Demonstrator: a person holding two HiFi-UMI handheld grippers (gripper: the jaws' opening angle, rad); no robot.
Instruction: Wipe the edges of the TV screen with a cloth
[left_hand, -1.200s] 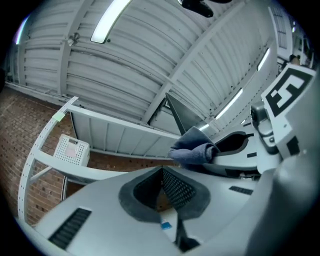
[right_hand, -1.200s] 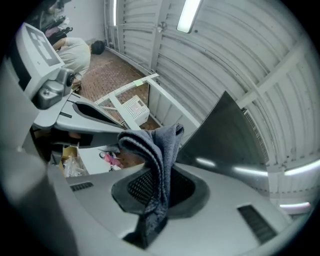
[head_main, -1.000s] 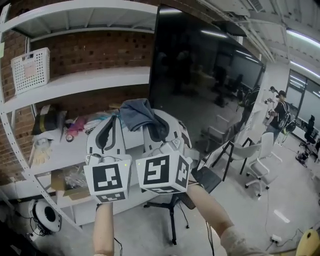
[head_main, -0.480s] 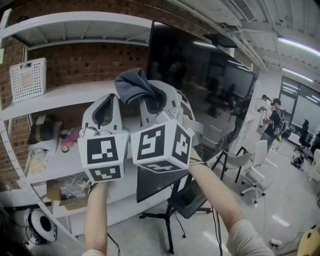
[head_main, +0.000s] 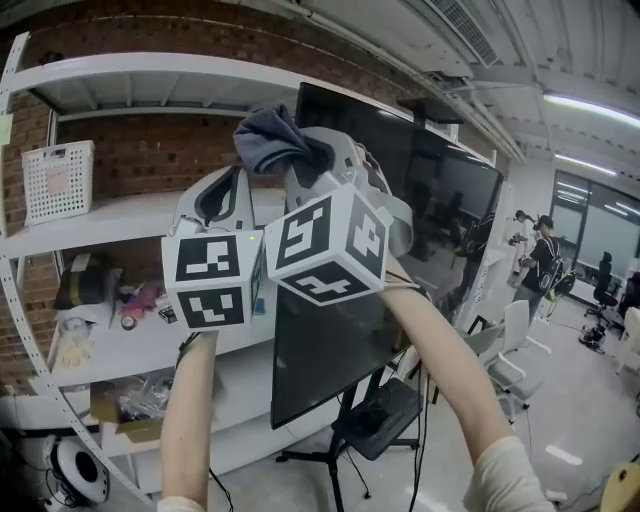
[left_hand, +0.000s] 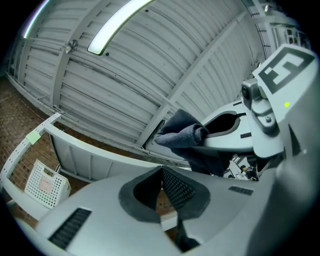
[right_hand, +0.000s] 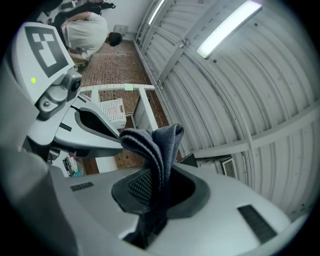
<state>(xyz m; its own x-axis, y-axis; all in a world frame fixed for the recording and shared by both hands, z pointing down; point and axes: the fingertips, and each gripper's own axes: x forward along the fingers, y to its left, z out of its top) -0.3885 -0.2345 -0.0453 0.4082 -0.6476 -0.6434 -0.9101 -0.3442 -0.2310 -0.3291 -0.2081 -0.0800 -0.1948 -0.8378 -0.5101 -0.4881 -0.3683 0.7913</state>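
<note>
My right gripper (right_hand: 156, 187) has its jaws clamped on the cloth (right_hand: 157, 142), which bunches out past their tips near the TV (head_main: 440, 210) top corner. I judge this the approach. My left gripper (left_hand: 162, 186) is closed on nothing. Next, press the cloth onto the edge and slide along it.

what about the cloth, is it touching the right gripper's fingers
Touching. The right gripper view shows the cloth pinched between the fingers of the right gripper, with its folds sticking out above them.
</note>
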